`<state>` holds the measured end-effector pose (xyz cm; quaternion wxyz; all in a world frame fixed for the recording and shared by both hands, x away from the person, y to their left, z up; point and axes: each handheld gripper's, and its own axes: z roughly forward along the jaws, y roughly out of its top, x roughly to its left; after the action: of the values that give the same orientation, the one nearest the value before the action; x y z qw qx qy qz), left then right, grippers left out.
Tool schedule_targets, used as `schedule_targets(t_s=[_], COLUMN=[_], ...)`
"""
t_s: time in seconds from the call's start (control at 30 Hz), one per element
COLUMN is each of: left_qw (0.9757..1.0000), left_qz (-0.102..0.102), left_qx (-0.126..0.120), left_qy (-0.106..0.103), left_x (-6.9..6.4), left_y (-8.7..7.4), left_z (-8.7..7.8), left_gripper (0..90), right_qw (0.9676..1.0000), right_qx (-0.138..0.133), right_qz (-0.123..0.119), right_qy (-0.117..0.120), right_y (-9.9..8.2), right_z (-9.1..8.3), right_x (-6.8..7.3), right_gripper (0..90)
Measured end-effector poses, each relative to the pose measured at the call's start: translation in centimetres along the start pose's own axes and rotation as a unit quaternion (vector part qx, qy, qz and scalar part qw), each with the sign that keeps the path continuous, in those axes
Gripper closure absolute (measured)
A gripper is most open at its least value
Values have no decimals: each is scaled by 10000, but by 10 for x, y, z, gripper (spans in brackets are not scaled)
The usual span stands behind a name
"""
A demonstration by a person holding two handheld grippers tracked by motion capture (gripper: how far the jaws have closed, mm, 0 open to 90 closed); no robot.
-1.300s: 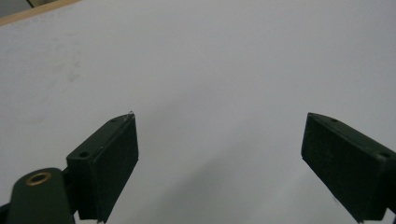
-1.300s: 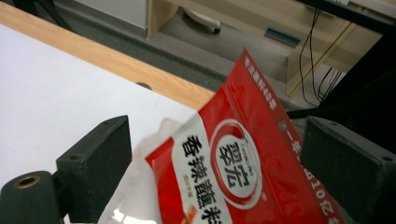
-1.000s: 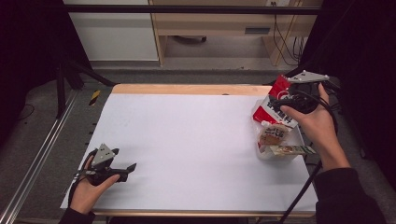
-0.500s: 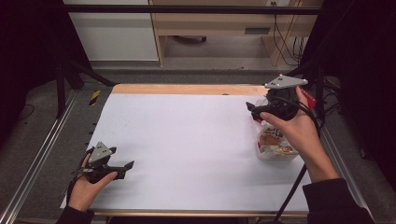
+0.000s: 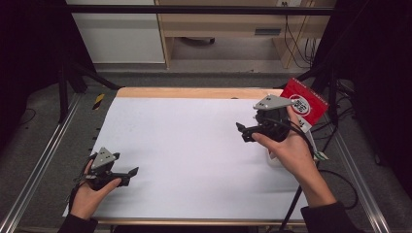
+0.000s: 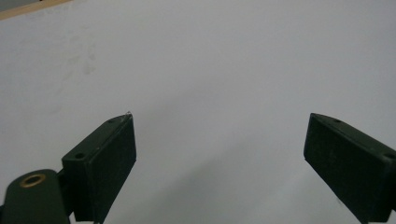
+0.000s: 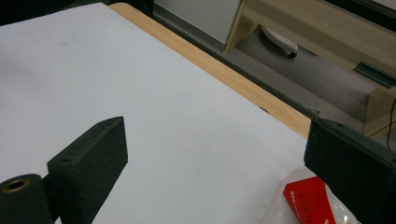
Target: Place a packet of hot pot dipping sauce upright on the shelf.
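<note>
1. While the person's left hand (image 5: 87,191) is resting near the table's 7 o'clock corner, the left gripper (image 5: 127,174) is lying low over the white table (image 5: 194,145), pointing toward 3 o'clock.
2. In the left gripper view its jaws are standing wide apart, gripping nothing, with bare white surface between them.
3. The right gripper (image 5: 241,132) is hanging above the table's 3 o'clock side, pointing toward 9 o'clock, with the right hand (image 5: 286,148) wrapping it.
4. In the right gripper view its jaws are also spreading wide and holding nothing.
5. The red packet (image 5: 305,104) is sitting at the 2 o'clock edge, just behind the right gripper; it is peeking in at 5 o'clock of the right gripper view (image 7: 308,200).
6. A wooden strip (image 5: 194,92) is running along the table's 12 o'clock edge.
</note>
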<state>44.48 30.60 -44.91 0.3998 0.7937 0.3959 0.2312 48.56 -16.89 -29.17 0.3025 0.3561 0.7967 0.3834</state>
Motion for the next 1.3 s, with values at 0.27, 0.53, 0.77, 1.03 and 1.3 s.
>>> schedule_targets(t_s=[0.27,0.53,0.77,1.03,1.3], left_qw=[10000,10000,10000,10000,10000], left_qz=[28,18,11,9,34], left_qx=[14,14,-6,13,0], left_qy=[-30,-47,-47,-41,-3], left_x=[-1,-1,-1,-1,-1], left_y=[0,-1,-1,-1,-1], left_z=[1,0,0,0,-1], left_gripper=[89,89,88,88,88], right_qw=[9997,9993,9986,9979,9970], right_qx=[-144,-118,-145,-100,82], right_qz=[87,119,206,243,323], right_qy=[162,337,458,584,705], right_y=[-9,-19,-43,-71,-95], right_z=[5,7,9,16,26], right_x=[27,45,64,80,90], right_gripper=[60,61,53,53,73])
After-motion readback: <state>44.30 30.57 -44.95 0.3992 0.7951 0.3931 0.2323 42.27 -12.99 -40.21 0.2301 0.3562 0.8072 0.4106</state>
